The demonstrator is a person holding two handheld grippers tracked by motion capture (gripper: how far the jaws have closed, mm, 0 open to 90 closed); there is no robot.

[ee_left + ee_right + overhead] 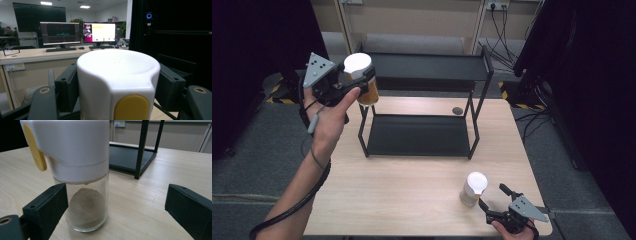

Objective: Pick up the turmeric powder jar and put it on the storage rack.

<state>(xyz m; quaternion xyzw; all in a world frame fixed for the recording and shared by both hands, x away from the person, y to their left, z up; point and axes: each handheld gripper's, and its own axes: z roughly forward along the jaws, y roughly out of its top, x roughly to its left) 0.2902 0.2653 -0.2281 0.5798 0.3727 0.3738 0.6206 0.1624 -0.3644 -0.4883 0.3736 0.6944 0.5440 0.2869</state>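
Note:
My left gripper (357, 82) is shut on a white-lidded jar of orange contents (363, 76), held in the air by the top left corner of the black two-tier rack (427, 75). In the left gripper view the jar's white lid (117, 75) with a yellow tab sits between the two black pads. A second jar (473, 189) with a white lid and grey powder stands upright on the table near the front right. My right gripper (493, 199) is open just right of it. In the right gripper view this jar (75, 170) stands by the left jaw, untouched.
The wooden table (412, 190) has a dark round hole (457, 110) near the rack's back right leg. The rack's lower shelf (418, 135) and upper shelf are bare. Desks with monitors (77, 33) stand beyond, and cables hang at the back right.

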